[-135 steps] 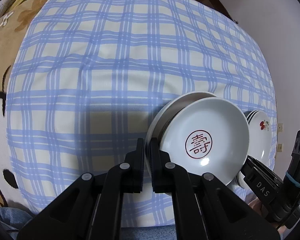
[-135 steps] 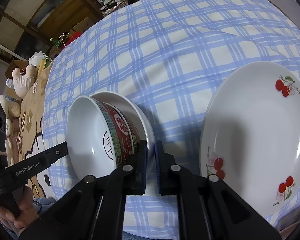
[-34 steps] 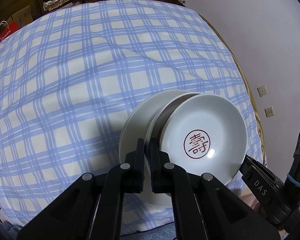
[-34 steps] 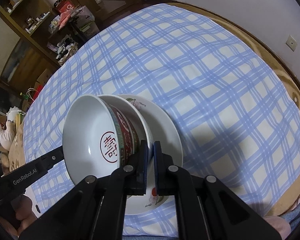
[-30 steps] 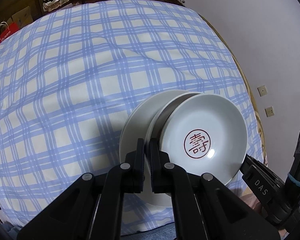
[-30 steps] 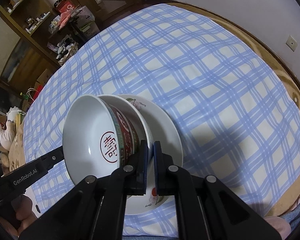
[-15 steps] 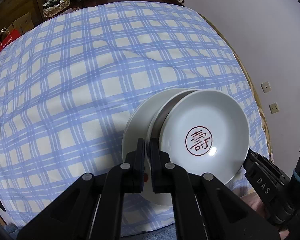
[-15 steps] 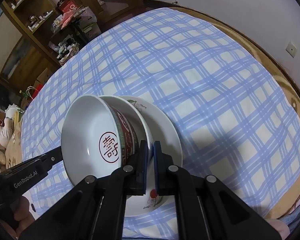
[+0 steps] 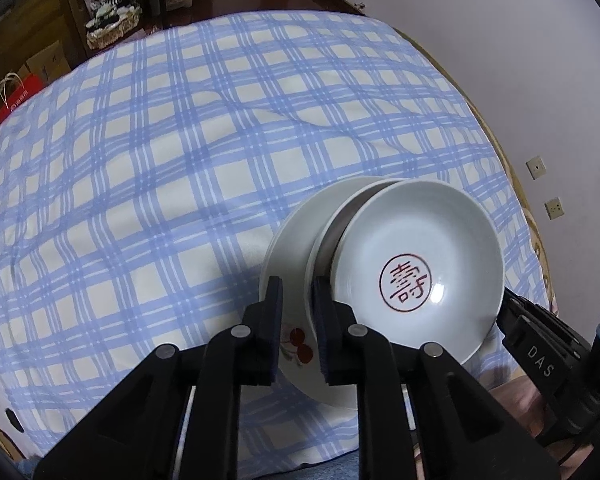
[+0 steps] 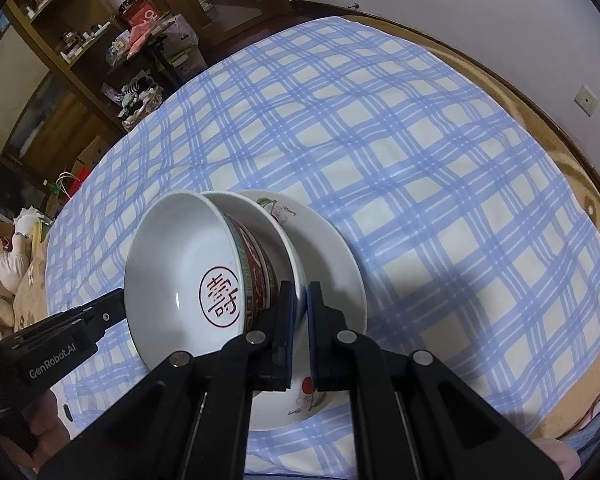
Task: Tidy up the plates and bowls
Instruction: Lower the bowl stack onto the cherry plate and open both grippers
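Note:
A stack of two white bowls with a red character inside [image 9: 416,268] [image 10: 188,272] rests tilted on a white cherry plate [image 9: 288,248] [image 10: 336,264] lying on the blue checked cloth. My left gripper [image 9: 296,304] has opened a little; its fingers stand apart on either side of the stack's left rim. My right gripper [image 10: 299,308] is shut on the right rim of the lower bowl. Each gripper shows at the edge of the other's view.
The blue checked cloth [image 9: 160,184] covers a round table with a brown edge [image 10: 540,120]. Shelves and boxes [image 10: 100,60] stand beyond the far side. A white wall with sockets [image 9: 540,168] is at the right.
Both grippers carried the bowl stack onto the cherry plate and lowered it. In the last half second the left jaws parted from the rim. The right stays shut.

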Available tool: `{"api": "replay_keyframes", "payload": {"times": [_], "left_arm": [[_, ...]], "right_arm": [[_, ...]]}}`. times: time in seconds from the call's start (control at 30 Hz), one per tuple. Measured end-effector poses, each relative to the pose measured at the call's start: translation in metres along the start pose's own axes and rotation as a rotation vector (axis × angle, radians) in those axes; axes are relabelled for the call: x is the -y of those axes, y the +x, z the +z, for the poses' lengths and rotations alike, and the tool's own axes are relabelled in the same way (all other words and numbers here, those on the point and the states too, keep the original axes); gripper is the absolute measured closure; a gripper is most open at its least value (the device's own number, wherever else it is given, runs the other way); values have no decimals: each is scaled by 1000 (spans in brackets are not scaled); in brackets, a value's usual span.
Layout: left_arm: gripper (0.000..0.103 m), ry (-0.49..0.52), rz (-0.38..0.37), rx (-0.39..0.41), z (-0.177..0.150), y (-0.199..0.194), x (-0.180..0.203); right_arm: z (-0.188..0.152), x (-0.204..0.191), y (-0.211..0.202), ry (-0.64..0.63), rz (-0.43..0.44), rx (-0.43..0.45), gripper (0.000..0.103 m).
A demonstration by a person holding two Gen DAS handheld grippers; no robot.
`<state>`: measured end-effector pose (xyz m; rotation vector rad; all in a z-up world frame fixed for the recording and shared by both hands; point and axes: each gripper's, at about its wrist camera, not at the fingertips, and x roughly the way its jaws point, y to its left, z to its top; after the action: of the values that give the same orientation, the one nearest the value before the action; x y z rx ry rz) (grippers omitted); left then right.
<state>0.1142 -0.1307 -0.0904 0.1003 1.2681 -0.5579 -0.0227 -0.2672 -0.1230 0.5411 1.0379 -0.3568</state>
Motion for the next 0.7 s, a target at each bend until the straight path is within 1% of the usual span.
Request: {"api": "replay_keyframes", "payload": {"times": [0.03,0.1,0.2,0.33,0.4,0.43,0.47,0.5,0.53,0.57,0.6,0.67,0.7], "left_arm": [[85,7,3,6,0,-2,0],[84,15,16,20,0,-8,0],[84,33,85,77,1,-22,-1],[80,54,101,105,1,-39,-4],[77,72,113,136,-3,-51,-5],[76,77,123,151,-5,-56,-5],[76,85,134,172,-9,-62,-5],[76,90,143,189,-12,-68,-5],[76,96,150,208,-16,-74,-5],[76,98,155,221,-20,-79,-5],[76,100,160,241,-24,-85,-5],[75,100,168,277,-32,-95,-6],[75,101,165,295,-36,-99,-6]], "right_arm": [[0,0,-1,-1,1,5,96],[1,-1,-11,-7,3,47,96],[5,-4,-29,-31,20,98,96],[8,-6,-49,-43,20,142,96],[5,-5,-59,-45,37,161,95],[4,-4,-62,-47,41,166,92],[3,-4,-67,-50,43,174,83],[0,-4,-73,-55,44,191,77],[-3,-3,-78,-60,42,210,67],[-7,-3,-85,-68,42,234,62],[-8,-3,-89,-76,43,251,61],[-13,-4,-100,-98,41,280,52],[-16,-5,-106,-112,39,296,50]]}}
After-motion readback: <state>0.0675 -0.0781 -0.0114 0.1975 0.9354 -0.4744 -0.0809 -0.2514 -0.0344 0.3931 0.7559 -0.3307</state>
